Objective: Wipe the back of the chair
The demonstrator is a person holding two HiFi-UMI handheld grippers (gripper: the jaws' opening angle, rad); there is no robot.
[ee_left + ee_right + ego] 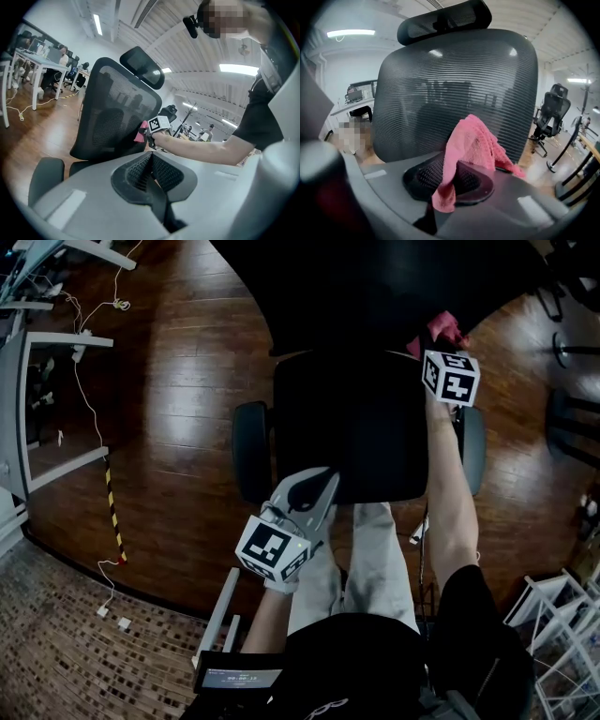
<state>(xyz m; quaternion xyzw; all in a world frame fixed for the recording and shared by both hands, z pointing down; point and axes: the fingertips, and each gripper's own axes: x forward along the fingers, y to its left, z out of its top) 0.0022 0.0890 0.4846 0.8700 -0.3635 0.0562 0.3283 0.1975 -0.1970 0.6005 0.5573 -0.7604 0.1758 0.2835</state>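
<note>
A black office chair stands in front of me, its seat (347,427) below and its mesh back (459,89) (117,108) upright under a headrest (445,21). My right gripper (450,376) (454,168) is shut on a pink cloth (473,145) (441,331). It holds the cloth against the lower part of the chair back, near that back's right edge in the head view. The left gripper view also shows the cloth (139,132) pressed on the mesh. My left gripper (314,493) (151,157) is shut and holds nothing, low at the seat's near edge.
Armrests (251,451) (472,448) flank the seat. On the wooden floor at left lie white cables (89,399) and yellow-black tape (112,512), beside a white desk frame (28,409). Other chair bases (572,418) stand at right, and a white rack (562,624) at lower right.
</note>
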